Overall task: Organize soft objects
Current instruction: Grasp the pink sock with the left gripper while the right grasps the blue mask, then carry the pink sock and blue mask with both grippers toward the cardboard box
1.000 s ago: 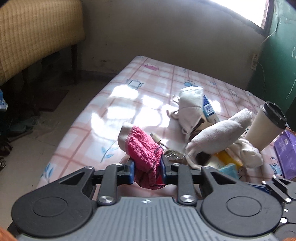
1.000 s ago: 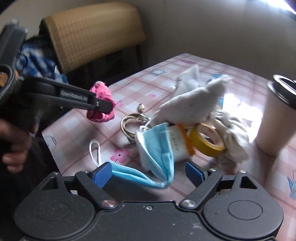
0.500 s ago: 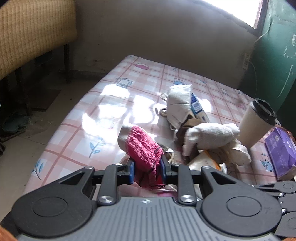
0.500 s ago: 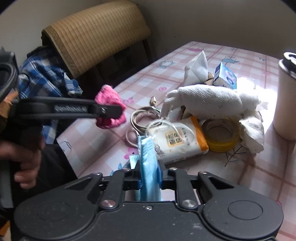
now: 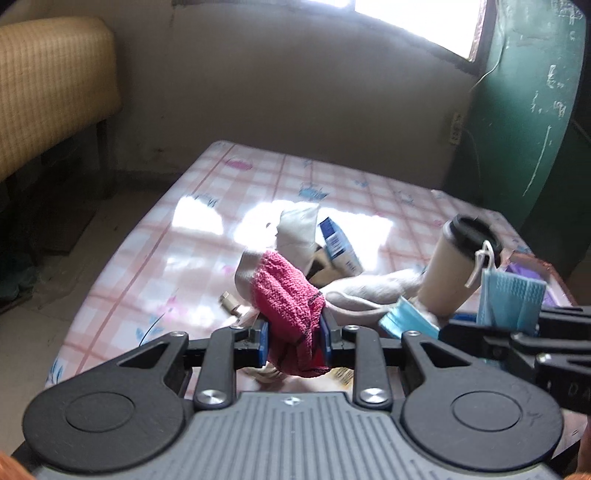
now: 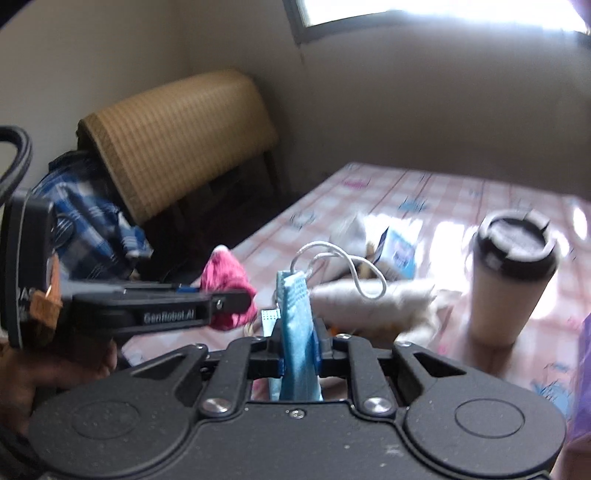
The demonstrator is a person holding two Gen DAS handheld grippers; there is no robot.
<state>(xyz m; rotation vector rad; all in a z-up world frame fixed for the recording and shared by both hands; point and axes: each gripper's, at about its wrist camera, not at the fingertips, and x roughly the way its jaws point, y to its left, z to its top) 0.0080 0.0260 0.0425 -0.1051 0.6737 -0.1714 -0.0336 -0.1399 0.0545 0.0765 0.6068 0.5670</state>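
Sunlight glares off our pink checked tablecloth (image 5: 207, 236) beneath a window (image 6: 424, 11). Our left gripper (image 5: 293, 334), marked "GenRobot.AI", clamps the red towel (image 5: 288, 299); the right gripper (image 6: 298, 341) pinches the blue face mask (image 6: 297, 332), both lifted above the clutter.

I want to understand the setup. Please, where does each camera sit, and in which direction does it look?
Left wrist: on the left claw, shut on a pink cloth; looks down the table; the right claw enters at right.
Right wrist: on the right claw, shut on a blue mask; looks across the table toward a chair; a hand shows.
Shared: cup, cloth, mask.
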